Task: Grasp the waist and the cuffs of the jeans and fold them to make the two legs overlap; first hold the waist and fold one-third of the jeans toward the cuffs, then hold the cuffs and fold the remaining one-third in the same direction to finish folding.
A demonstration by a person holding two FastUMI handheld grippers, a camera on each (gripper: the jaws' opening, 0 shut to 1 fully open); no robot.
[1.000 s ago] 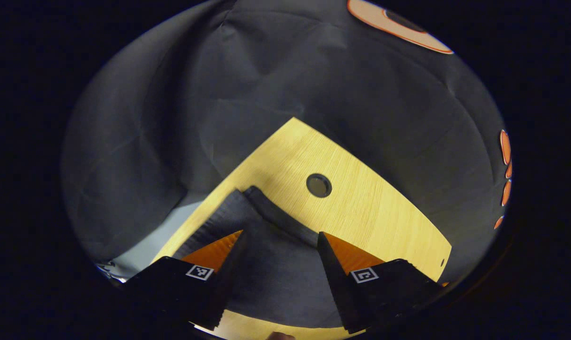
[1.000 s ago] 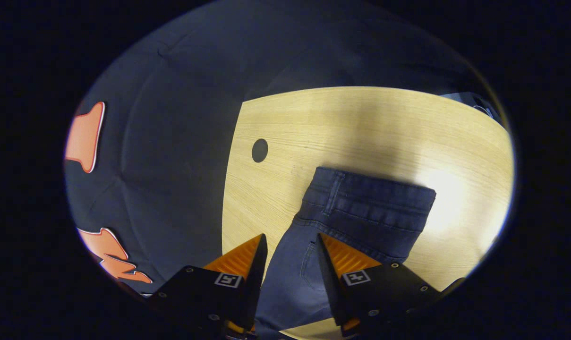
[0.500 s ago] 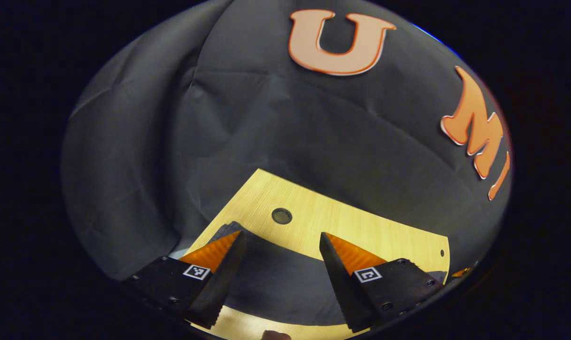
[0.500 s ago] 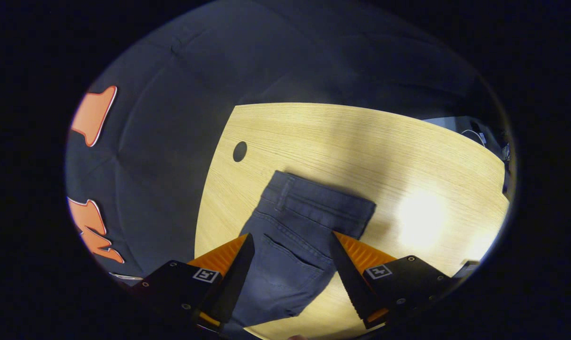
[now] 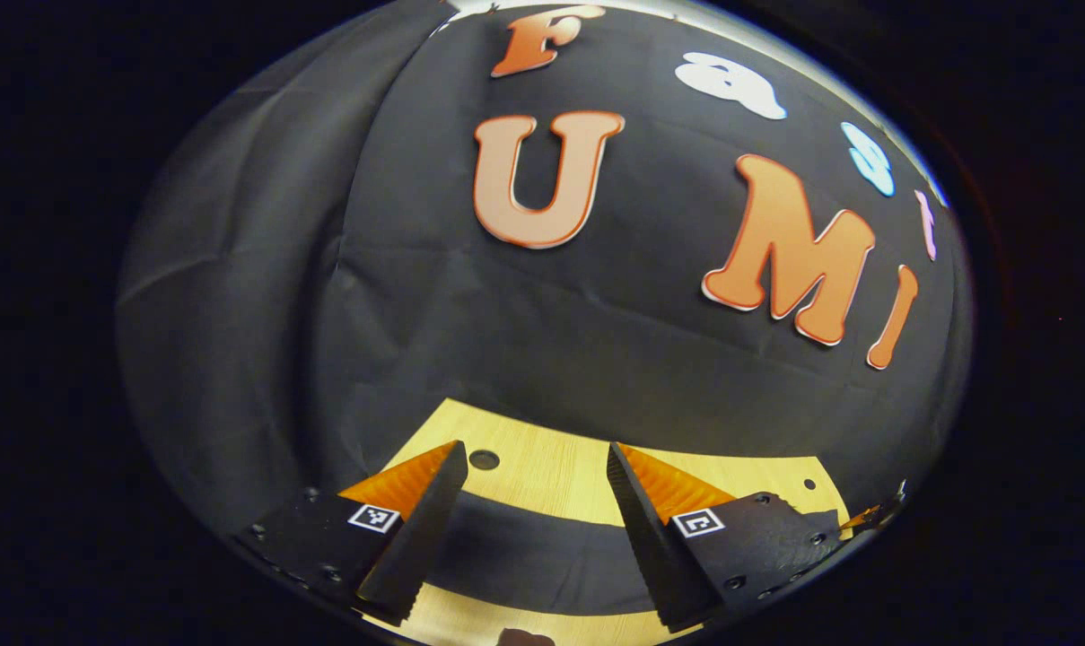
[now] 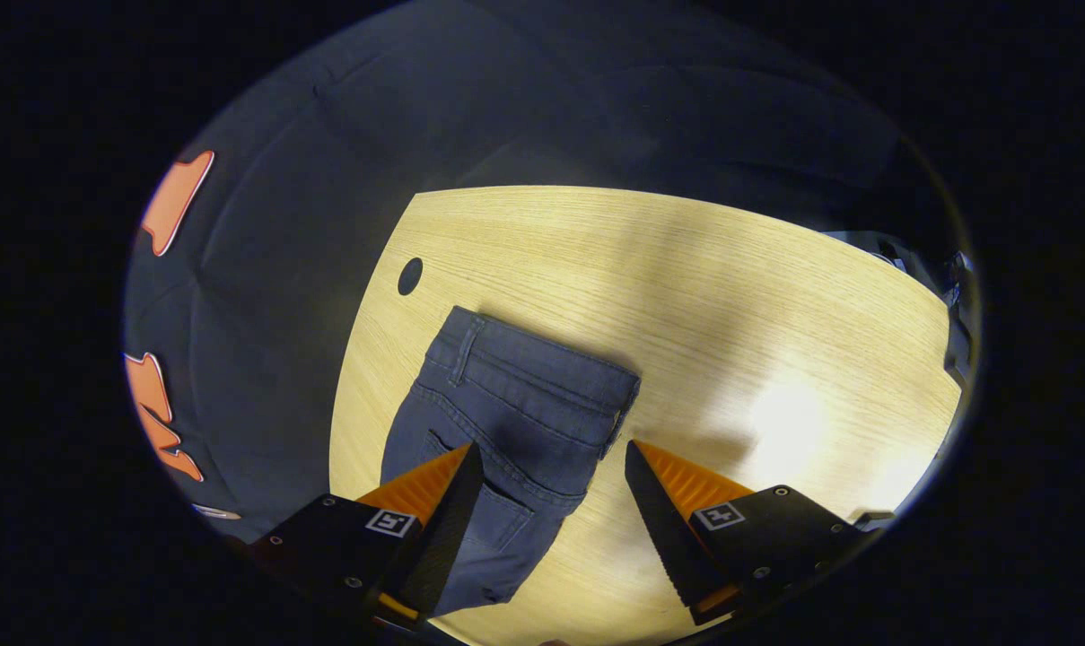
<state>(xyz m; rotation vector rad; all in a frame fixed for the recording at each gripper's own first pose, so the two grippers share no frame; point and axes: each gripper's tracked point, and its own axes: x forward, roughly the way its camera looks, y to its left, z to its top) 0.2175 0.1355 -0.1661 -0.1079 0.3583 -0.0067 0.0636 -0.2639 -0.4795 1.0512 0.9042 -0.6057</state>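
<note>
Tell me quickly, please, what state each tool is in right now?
Left tool: open, holding nothing, above the jeans.
Right tool: open, holding nothing, over the jeans on the table.

In the right gripper view, broad bare wood of the table [image 6: 686,296] is seen beyond and to the right of the folded jeans [image 6: 515,422], so open passage is offered there. The right claw [image 6: 551,467] is held apart above the jeans with nothing between its fingers. To the left the table is bounded by the black cloth wall [image 6: 282,296], close beside a small round hole [image 6: 409,275]. In the left gripper view the left claw [image 5: 533,484] is spread over the jeans [image 5: 524,556], and the wall [image 5: 596,359] closes the far table edge.
</note>
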